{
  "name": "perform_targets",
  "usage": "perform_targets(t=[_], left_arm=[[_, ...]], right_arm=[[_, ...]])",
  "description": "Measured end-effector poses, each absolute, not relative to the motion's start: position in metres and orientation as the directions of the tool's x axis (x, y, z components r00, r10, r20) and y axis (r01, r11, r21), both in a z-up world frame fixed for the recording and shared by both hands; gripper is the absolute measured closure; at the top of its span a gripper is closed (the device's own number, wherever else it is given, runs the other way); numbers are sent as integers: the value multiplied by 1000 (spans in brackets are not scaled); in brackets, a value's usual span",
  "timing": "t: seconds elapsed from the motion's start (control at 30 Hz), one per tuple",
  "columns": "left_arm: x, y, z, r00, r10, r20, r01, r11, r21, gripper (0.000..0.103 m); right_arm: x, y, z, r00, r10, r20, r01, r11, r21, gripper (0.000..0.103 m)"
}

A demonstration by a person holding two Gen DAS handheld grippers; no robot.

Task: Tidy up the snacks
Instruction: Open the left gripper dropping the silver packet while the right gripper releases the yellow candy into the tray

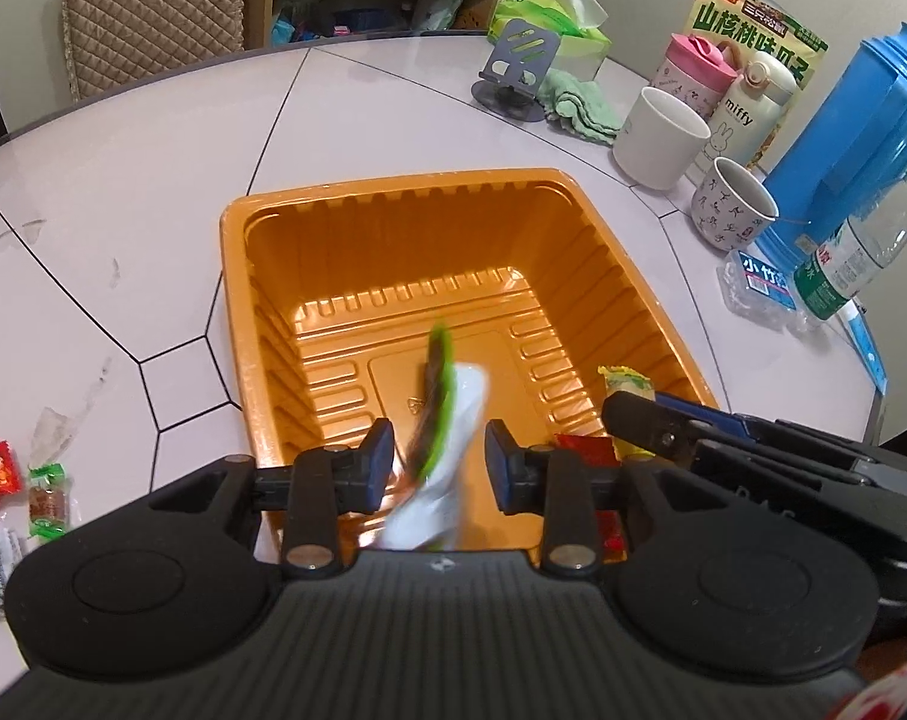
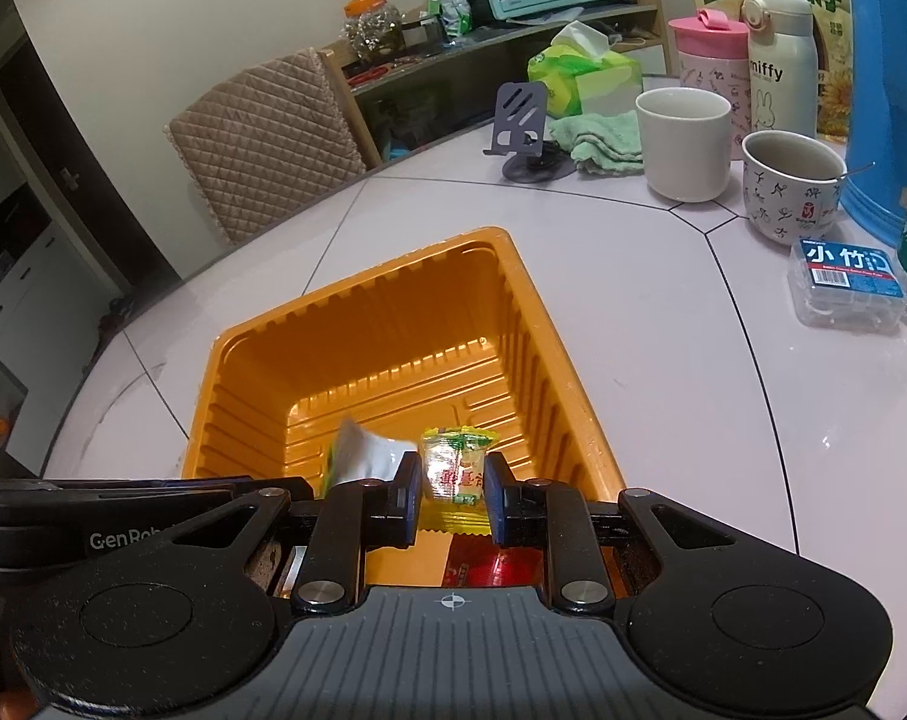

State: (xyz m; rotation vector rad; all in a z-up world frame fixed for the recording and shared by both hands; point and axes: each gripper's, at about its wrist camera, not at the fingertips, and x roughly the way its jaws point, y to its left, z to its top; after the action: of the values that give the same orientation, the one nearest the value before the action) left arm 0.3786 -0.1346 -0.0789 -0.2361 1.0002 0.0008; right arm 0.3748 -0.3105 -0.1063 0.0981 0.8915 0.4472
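Note:
An orange plastic tray (image 1: 273,210) sits on the white table; it also shows in the right wrist view (image 2: 543,324). My left gripper (image 1: 438,459) is open above the tray's near side, and a blurred white-and-green snack packet (image 1: 438,438) hangs loose between its fingers. My right gripper (image 2: 453,495) stands beside it over the same tray, with a yellow-green wrapped candy (image 2: 453,465) between its pads. The white packet also shows in the right wrist view (image 2: 363,453). A red packet (image 2: 495,564) lies in the tray below. Loose candies (image 1: 9,492) lie on the table at the left.
At the back right stand a white cup (image 1: 657,135), a patterned cup (image 1: 732,204), two flasks (image 2: 780,63), a blue jug (image 1: 855,138), a water bottle (image 1: 861,246), a small clear box (image 2: 846,282), a phone stand (image 1: 516,69), a green cloth and a tissue box.

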Motion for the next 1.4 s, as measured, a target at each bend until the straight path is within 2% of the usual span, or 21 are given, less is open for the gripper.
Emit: perform_targets(t=[0.57, 0.6, 0.67, 0.7, 0.73, 1.4], left_arm=[[360, -127, -67, 563, -84, -822, -98, 981, -167, 73], [359, -127, -66, 565, -82, -821, -100, 981, -167, 72], [356, -125, -64, 569, -84, -818, -99, 981, -169, 71], [354, -125, -63, 571, -83, -816, -100, 980, -170, 70], [351, -124, -62, 573, -83, -816, -101, 980, -170, 68], [273, -87, -38, 614, -112, -781, -82, 976, -204, 65]], right_arm=[[369, -300, -104, 531, 458, -713, -367, 883, 293, 80], [370, -300, -104, 530, 463, -711, -363, 881, 303, 78], [370, -302, -103, 530, 475, -702, -356, 876, 324, 62], [368, -302, -102, 536, 476, -697, -356, 876, 325, 50], [366, -303, -99, 550, 473, -688, -356, 878, 319, 46], [298, -313, -83, 572, 441, -691, -317, 897, 309, 45]])
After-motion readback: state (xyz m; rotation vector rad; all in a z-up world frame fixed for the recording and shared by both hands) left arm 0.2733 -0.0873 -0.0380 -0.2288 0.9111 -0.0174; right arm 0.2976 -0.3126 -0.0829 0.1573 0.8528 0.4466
